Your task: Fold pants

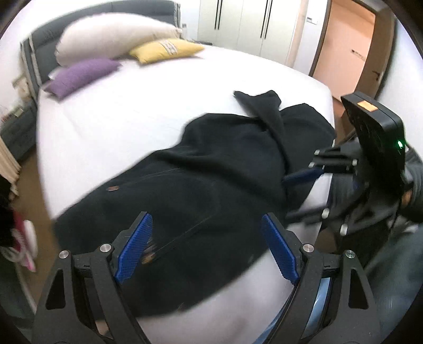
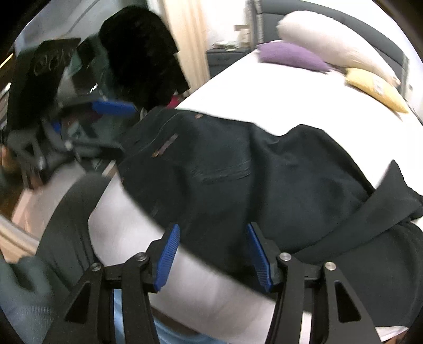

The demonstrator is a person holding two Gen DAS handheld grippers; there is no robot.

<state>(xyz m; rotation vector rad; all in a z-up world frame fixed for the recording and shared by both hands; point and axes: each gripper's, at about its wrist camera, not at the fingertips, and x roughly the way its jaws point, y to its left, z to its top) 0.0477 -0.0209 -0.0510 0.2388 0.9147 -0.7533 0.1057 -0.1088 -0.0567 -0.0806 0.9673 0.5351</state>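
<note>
Left wrist view shows the black pants (image 1: 211,164) bunched, unfolded, on the bed (image 1: 132,111) just ahead of the left tongs (image 1: 208,238), both these and the right tongs (image 2: 211,246) gaping, empty, so folding looks barely begun.

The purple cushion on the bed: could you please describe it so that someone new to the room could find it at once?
Start at the white bed and look to its head end, by the dark grey headboard. Three cushions are grouped there, and the purple cushion lies lowest, nearest the bed's side edge. It is the only purple one, beside a large cream pillow and a yellow cushion.
</note>
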